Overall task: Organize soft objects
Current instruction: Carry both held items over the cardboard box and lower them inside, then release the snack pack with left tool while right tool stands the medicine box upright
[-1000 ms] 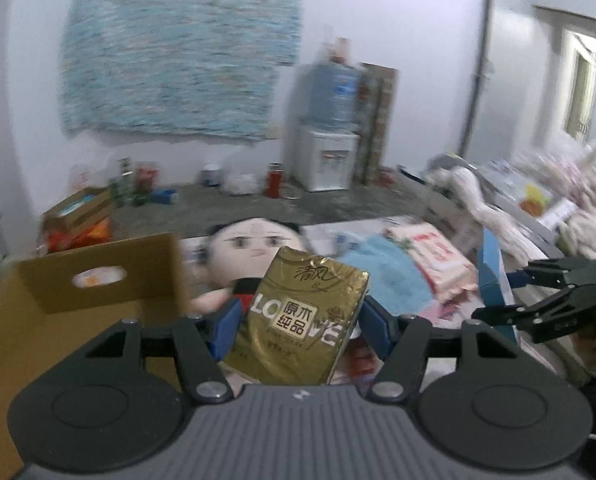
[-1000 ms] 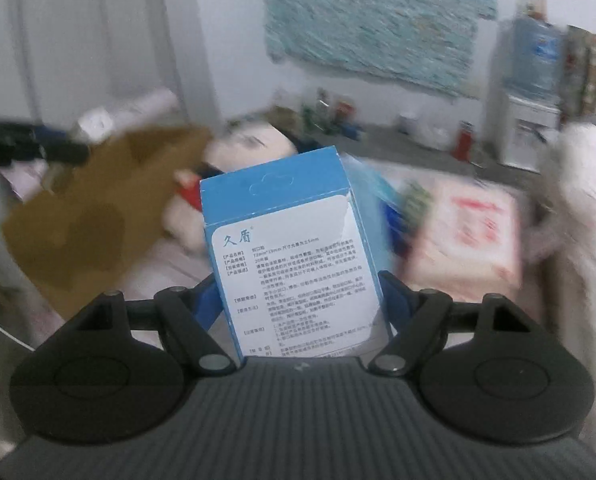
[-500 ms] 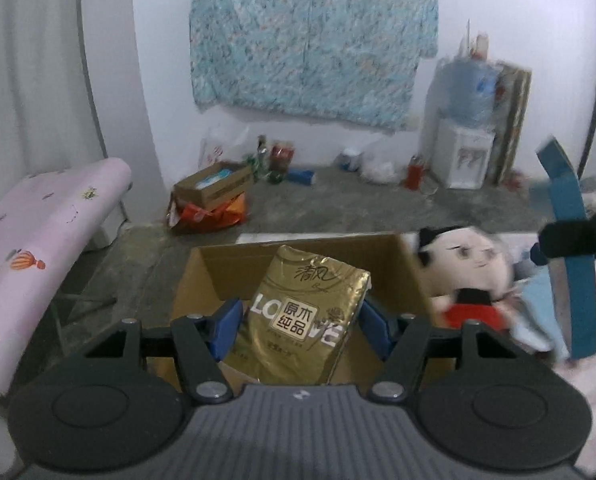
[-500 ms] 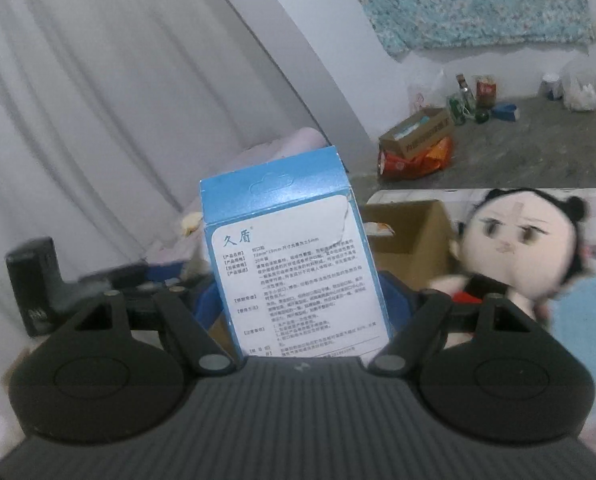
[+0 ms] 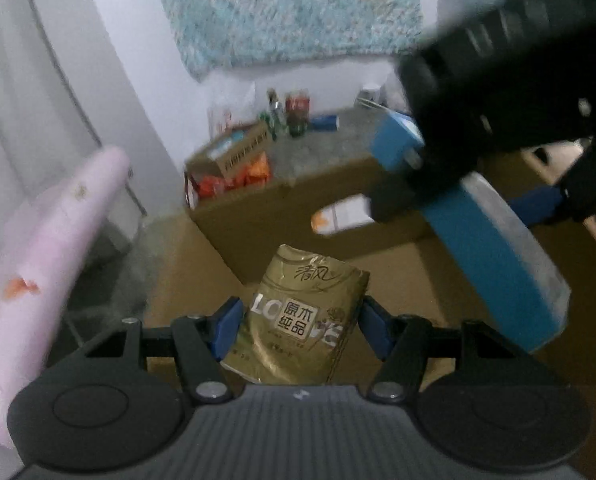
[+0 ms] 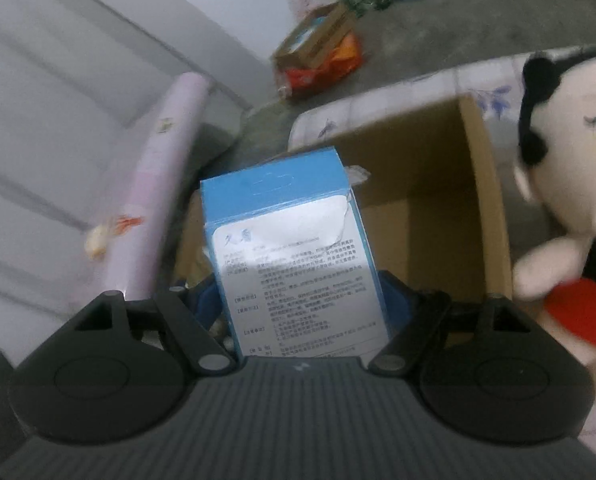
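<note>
My left gripper (image 5: 299, 326) is shut on a gold tissue pack (image 5: 303, 316) and holds it over the open cardboard box (image 5: 282, 216). My right gripper (image 6: 298, 300) is shut on a blue and white carton (image 6: 290, 248), held above the same cardboard box (image 6: 489, 200). In the left wrist view the right gripper and its blue carton (image 5: 493, 256) hang close above and to the right of the tissue pack. A plush doll (image 6: 569, 184) with black hair and red clothes lies right of the box.
A pink padded roll (image 5: 38, 248) lies left of the box. On the grey floor behind stand a small carton with orange bags (image 5: 234, 164) and some bottles (image 5: 294, 112). A white patterned sheet (image 6: 381, 100) lies under the box.
Both grippers have swung left and tilted down over the open box, still holding their items. The right gripper with the blue carton has come close in front of the left camera.
</note>
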### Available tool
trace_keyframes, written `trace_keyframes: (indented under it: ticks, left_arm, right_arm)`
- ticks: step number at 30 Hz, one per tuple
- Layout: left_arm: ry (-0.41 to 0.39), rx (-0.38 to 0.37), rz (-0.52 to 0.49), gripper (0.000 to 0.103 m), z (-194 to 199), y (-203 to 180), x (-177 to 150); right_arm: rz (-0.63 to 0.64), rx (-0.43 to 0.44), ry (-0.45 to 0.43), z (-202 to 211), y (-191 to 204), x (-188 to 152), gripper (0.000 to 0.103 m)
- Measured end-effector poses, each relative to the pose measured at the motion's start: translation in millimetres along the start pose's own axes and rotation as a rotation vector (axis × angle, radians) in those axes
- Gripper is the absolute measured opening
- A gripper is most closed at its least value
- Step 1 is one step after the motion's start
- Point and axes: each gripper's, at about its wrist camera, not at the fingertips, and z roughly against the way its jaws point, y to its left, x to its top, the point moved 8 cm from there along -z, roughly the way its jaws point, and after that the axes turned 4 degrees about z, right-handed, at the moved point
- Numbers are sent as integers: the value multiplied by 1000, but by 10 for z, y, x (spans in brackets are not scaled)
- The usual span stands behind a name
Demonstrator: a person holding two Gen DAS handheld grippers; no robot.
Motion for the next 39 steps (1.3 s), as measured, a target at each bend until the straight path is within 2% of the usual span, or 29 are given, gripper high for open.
trace_keyframes:
  ticks: [2,4,7,10,13,17,19,22,24,27,29,33,35,37,38,39]
  left_arm:
    - [12,15,-1,64,-122,9,-28]
    - [-2,48,-19,64,-202,27,-41]
    - [10,55,2,64,-283,66,-103]
    - [26,54,25,64,-376,120,-192]
    - [21,65,-29,65,-389,65,-254]
    - [28,80,-46,67,-365,23,-279]
    - [34,68,-62,76,-320,-3,-279]
    - [27,84,-155,93,-284,-12,-308]
    - [30,91,-175,93,-230,5,-337]
    - [69,29,-154,92,-140,10,-439]
    - [89,4,-145,89,-154,42,-510]
    - [54,43,-163,81,-205,65,-483]
    - [39,87,-165,68,-248,104,-433]
    - [28,137,-163,44,-271,178,-375]
    - [22,162,-152,38,-289,227,-331]
    - [22,181,-145,29,-259,255,-331]
  right_arm:
    - [13,-4,-1,-145,76,36,78]
    - [-18,-12,34,-365,109,21,78]
    - [-30,-55,72,-760,107,-4,77]
    - [-76,-118,73,-1015,-27,-91,77]
    - [-95,-183,85,-1226,-218,-207,76]
    - [-44,-175,75,-1339,-186,-275,78]
    - [-47,-152,114,-1387,-174,-259,85]
    - [-141,-96,152,-1331,-221,-299,91]
    - [-164,-73,160,-1265,-258,-292,95]
    - [-205,-41,201,-1239,-296,-372,97]
    - [-260,-37,280,-1262,-295,-545,98]
    - [-313,-1,313,-1260,-272,-676,98]
    - [-336,7,322,-1261,-245,-722,98]
    - [-303,6,300,-1213,-223,-697,95]
    - [-285,2,283,-1215,-205,-692,92]
    - [-274,-6,271,-1166,-203,-674,83]
